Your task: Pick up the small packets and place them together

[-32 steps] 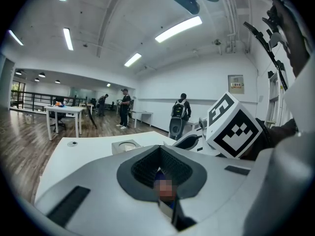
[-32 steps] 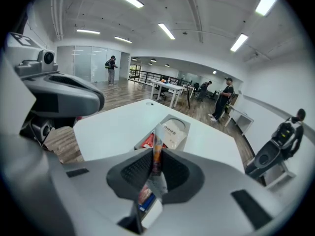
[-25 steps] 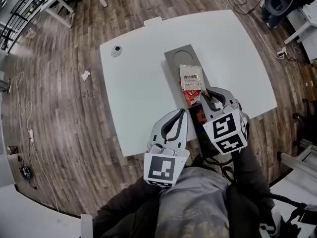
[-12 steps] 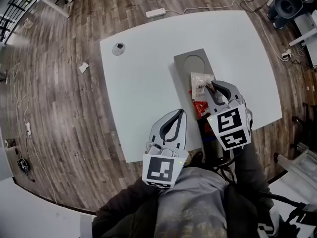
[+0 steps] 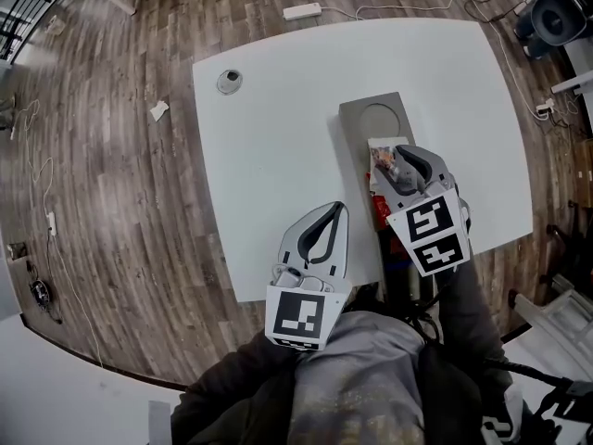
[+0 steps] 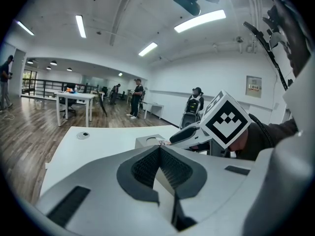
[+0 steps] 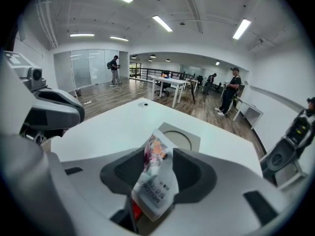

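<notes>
The right hand-held gripper [image 5: 412,163] is partly open, its jaws having just been opening. A small packet [image 7: 157,181] stands loosely between the ribbed dark pads, leaning toward the left one. The packet is crinkled glossy film, white with grey print and an orange-pink picture. Its long axis runs 6 to 12 o'clock, picture end at 12, over the 6 o'clock end of a flat grey slab [image 5: 371,119] with a round recess, on the white desk [image 5: 278,137]. The left hand-held gripper [image 6: 158,149] is closed and empty.
</notes>
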The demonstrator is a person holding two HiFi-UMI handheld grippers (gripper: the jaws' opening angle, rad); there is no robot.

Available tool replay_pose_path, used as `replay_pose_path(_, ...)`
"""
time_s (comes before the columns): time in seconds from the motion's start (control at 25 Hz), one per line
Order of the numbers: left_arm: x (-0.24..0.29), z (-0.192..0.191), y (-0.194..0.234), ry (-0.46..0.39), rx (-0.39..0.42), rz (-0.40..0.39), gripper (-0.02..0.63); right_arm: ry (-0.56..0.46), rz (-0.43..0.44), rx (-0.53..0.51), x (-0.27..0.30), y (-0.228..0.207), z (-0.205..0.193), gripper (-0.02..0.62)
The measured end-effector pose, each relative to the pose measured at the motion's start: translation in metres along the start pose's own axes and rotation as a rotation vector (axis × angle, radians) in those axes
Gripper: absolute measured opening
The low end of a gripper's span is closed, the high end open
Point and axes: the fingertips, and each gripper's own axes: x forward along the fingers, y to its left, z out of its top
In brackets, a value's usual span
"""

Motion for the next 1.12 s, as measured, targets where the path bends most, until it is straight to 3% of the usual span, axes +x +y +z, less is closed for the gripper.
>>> replay_pose_path(0.28, -0.004, 0.001, 0.002, -0.002, 0.008, -0.004, 0.002, -0.020, 0.026, 0.022, -0.003, 0.007, 0.006, 0.212)
replay_pose_path(0.64, -0.013, -0.001, -0.017, -0.012, 0.035, -0.015, 0.002, -0.072, -0.010, 0.048, -0.029, 0.003, 0.002, 0.212)
replay_pose_path(1.12, -0.037, -0.013, -0.078, -0.013, 0.094, -0.076, 0.002, -0.119, -0.060, 0.084, -0.087, 0.009, -0.036, 0.212)
